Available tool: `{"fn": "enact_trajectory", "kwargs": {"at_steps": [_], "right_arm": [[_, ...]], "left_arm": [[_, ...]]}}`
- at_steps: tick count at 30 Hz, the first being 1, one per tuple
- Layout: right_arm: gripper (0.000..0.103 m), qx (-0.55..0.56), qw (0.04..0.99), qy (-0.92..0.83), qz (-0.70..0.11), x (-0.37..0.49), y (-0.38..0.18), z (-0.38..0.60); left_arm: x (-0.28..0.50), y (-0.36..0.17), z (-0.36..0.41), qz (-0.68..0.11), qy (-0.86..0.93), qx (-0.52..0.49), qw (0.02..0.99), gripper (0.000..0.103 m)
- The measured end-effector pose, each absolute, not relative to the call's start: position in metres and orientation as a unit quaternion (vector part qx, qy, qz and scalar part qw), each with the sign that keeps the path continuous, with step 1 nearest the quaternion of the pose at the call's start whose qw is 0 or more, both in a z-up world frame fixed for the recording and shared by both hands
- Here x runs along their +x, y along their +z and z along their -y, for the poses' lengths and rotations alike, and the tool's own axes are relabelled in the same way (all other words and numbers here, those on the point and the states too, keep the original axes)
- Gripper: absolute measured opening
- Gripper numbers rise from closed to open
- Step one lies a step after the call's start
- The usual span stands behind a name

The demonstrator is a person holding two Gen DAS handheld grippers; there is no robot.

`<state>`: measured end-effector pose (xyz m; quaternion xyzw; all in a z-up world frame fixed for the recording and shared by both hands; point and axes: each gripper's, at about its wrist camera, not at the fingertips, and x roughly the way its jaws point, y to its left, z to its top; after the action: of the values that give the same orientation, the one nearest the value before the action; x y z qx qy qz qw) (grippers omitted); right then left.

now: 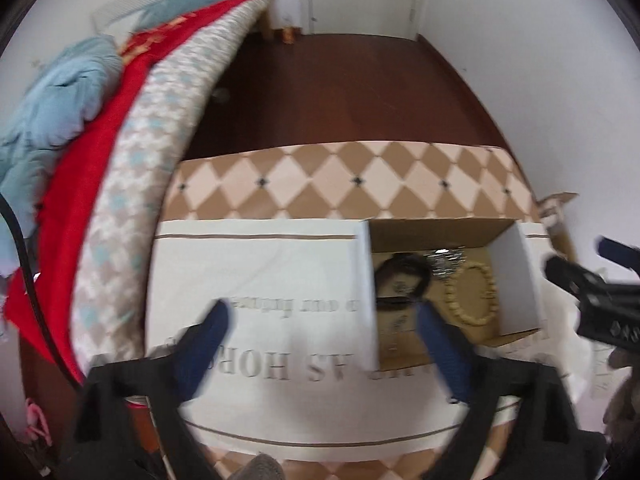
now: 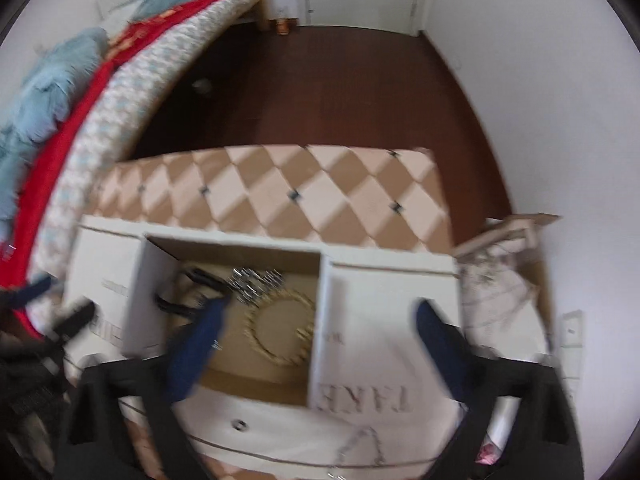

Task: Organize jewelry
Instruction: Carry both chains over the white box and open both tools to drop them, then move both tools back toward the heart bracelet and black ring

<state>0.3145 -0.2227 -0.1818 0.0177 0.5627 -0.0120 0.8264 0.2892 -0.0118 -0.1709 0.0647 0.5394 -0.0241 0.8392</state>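
Right wrist view: cardboard box (image 2: 136,300), holding beaded bracelet (image 2: 280,330), silver chain (image 2: 256,278) behind it, dark band (image 2: 188,280) left. Bracelet light, limp; pinch one bead side. Both grippers' jaws apart, empty.

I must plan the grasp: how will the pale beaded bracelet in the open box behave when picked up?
The beaded bracelet is probably light, being a thin ring. Strung beads likely sag from a pinch rather than stay round. Lying flat on the box floor, it may slide when pushed.

Cream beaded bracelet (image 1: 473,295), tan-and-pink diamond-patterned table (image 1: 340,176) (black dots), red blanket (image 1: 76,200)
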Motion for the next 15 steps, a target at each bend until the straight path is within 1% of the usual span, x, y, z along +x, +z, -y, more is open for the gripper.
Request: {"fn": "enact_trajectory", "kwargs": {"at_steps": [7, 15], "right_arm": [[0.103, 0.018, 0.819, -0.035, -0.572, 0.27, -0.2, 0.215], [0.103, 0.044, 0.834, -0.039, -0.549, 0.236, -0.183, 0.212]], "left_arm": [[0.267, -0.18, -0.003, -0.529, 0.009, 0.077, 0.845, 0.103], [0.236, -0.165, -0.005, -0.513, 0.004, 0.055, 0.857, 0.103]]}}
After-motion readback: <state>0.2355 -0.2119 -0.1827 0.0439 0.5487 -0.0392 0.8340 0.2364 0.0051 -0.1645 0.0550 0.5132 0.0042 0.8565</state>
